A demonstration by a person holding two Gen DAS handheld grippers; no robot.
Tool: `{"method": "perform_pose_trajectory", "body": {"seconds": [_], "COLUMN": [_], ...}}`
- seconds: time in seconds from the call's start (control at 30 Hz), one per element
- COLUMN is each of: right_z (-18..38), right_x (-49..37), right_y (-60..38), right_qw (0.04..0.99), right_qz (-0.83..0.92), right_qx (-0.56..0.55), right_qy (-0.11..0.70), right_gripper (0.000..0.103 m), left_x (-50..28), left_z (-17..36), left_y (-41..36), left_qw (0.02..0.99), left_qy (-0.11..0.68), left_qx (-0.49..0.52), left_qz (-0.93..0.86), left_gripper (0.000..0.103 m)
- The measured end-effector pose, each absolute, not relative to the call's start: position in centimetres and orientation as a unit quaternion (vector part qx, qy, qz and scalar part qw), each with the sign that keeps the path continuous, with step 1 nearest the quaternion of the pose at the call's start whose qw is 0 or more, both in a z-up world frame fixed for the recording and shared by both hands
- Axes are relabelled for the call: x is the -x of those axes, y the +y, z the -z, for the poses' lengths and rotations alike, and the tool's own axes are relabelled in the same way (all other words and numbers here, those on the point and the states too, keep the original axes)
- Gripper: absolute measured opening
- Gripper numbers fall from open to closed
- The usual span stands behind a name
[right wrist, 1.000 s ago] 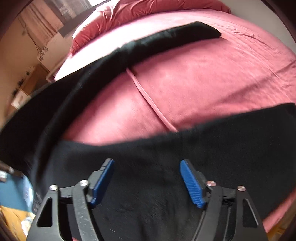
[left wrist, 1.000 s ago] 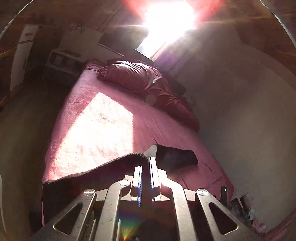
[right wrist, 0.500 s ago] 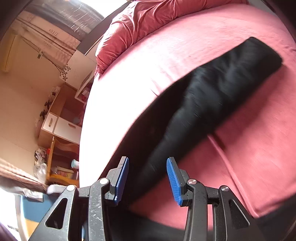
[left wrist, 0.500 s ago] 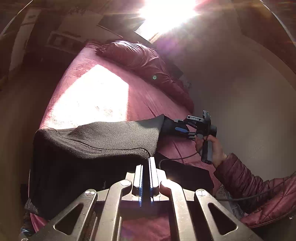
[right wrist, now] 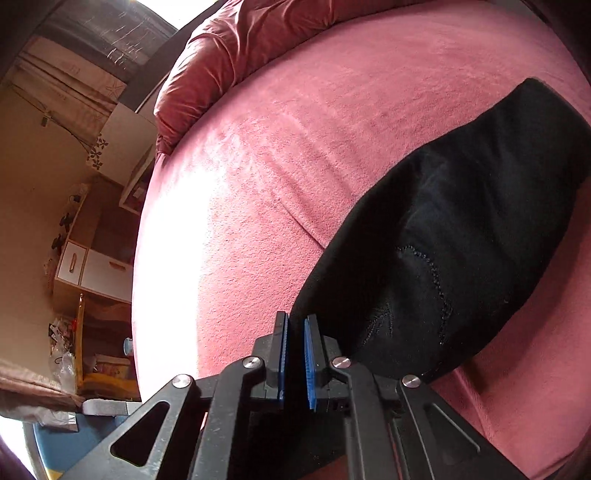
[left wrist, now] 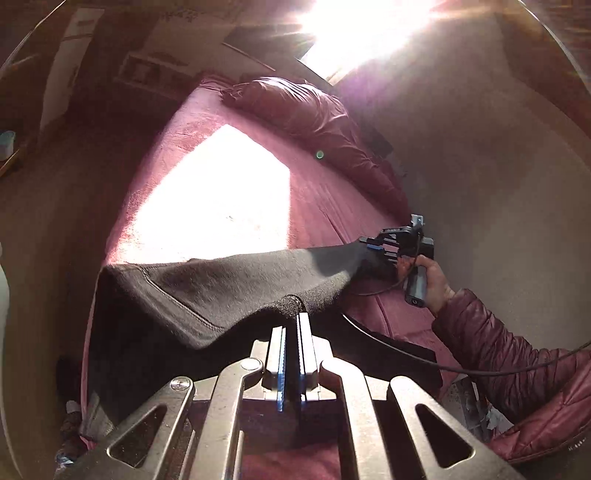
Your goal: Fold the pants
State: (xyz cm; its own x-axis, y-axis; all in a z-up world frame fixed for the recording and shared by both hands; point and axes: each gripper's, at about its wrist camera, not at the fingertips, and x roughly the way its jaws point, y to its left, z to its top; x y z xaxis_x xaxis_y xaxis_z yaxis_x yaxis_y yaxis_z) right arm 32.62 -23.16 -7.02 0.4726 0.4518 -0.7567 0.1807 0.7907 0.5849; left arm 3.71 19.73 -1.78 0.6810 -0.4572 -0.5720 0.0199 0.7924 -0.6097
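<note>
Left gripper (left wrist: 291,325) fingers pinched closed on the black pants' (left wrist: 207,284) near edge. Right gripper (right wrist: 295,332) fingers have just been closing, now clamped on cloth at the far end. Pants stretched between them above the bed (left wrist: 314,206); judged early, no fold laid yet. Beyond the pants: pink sheet, pillows (left wrist: 303,110), sunlit window.

Bed (left wrist: 314,206) under pink-red cover, bright sun patch (left wrist: 214,206) across its middle. Rumpled red duvet (left wrist: 314,114) bunched along head end. Window glare (left wrist: 369,22) above. Wooden cabinet with white drawers (right wrist: 88,266) beside bed, clutter on lower shelves (right wrist: 66,339). Plain wall (left wrist: 498,166) at far side.
</note>
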Motion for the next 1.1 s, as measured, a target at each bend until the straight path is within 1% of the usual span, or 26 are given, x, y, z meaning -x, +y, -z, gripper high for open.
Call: {"method": "perform_pose_trajectory", "body": {"seconds": [0.1,0.27,0.37,0.47,0.6,0.7,0.73,0.77,0.8,0.93,1.1], "right_z": [4.9,0.8,-1.3,-1.6,0.6,3.3,4.3,5.2,6.1,8.8,11.8], "right_x": [-32.0,-28.7,-25.0,-20.4,-14.7,-10.6,-9.7,-8.7,-7.6,-4.3,-3.7], "right_y": [-23.3,-24.3,-25.1,-25.3,-26.6,-26.4,-26.7,-26.6,-26.3,-24.9,-24.0], "right_qw": [0.808,0.824,0.832,0.834,0.825,0.817,0.814,0.811,0.807,0.798,0.78], "right_qz": [-0.106,-0.158,-0.197,-0.219,-0.228,-0.227,-0.226,-0.225,-0.225,-0.226,-0.215], "right_qx": [-0.317,-0.334,-0.332,-0.321,-0.325,-0.315,-0.312,-0.308,-0.304,-0.27,-0.267], "right_qy": [0.485,0.429,0.399,0.391,0.401,0.427,0.435,0.444,0.454,0.489,0.524], "right_gripper": [0.008,0.008,0.008,0.008,0.008,0.008,0.006,0.002,0.0,0.0,0.002], "left_x": [-8.2,-15.0,-16.4,-15.5,-11.8,-8.1,-6.8,-5.5,-4.3,-0.3,2.0], "left_z": [1.0,-0.5,-1.7,-2.5,-2.1,-0.7,-0.1,0.7,1.5,5.6,10.8], "left_y": [22.7,28.4,29.6,29.0,27.9,27.6,27.5,27.5,27.4,27.0,26.1], "left_qw": [0.878,0.878,0.883,0.891,0.895,0.891,0.889,0.885,0.88,0.856,0.823], "left_qy": [0.379,0.353,0.338,0.328,0.322,0.328,0.33,0.333,0.34,0.377,0.426], "left_qx": [0.285,0.323,0.326,0.314,0.309,0.314,0.318,0.327,0.332,0.352,0.37], "left_qz": [0.069,-0.006,-0.02,-0.012,0.0,-0.004,-0.007,-0.009,-0.012,-0.029,-0.061], "left_gripper": [0.005,0.005,0.005,0.005,0.005,0.005,0.005,0.005,0.005,0.005,0.005]}}
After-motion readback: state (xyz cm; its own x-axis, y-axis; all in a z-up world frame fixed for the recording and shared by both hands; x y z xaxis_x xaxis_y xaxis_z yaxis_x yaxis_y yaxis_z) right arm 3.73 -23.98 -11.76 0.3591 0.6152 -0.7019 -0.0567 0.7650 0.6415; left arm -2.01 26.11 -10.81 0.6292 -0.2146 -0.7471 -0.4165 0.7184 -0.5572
